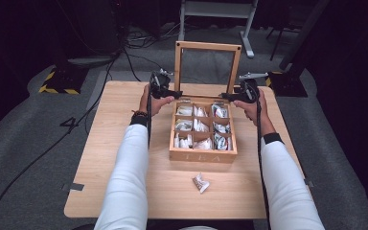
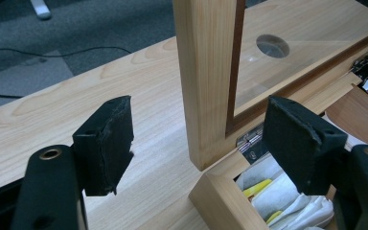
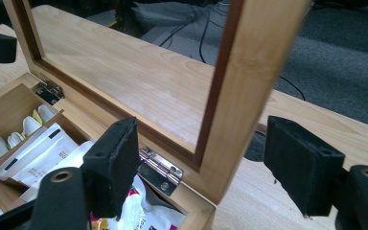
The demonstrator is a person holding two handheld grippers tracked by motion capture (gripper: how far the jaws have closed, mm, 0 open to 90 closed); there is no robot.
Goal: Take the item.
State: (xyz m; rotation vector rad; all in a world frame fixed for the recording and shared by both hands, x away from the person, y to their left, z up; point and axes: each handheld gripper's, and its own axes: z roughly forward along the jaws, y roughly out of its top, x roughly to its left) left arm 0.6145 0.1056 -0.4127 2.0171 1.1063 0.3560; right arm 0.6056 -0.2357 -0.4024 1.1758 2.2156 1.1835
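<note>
A wooden tea box [image 1: 202, 154] sits at the centre of the table [image 1: 124, 182], its glazed lid [image 1: 207, 46] standing upright on hinges at the far edge. The left gripper [image 1: 172, 94] straddles the lid's left post just above the hinge [image 2: 250, 139]; its pads stand apart from the wood on both sides, gripping nothing. The right gripper [image 1: 227, 96] likewise brackets the right post, jaws wide and clear of the frame. The box's compartments hold tea bags [image 1: 201, 125]. One loose sachet [image 1: 201, 182] lies on the table in front of the box.
</note>
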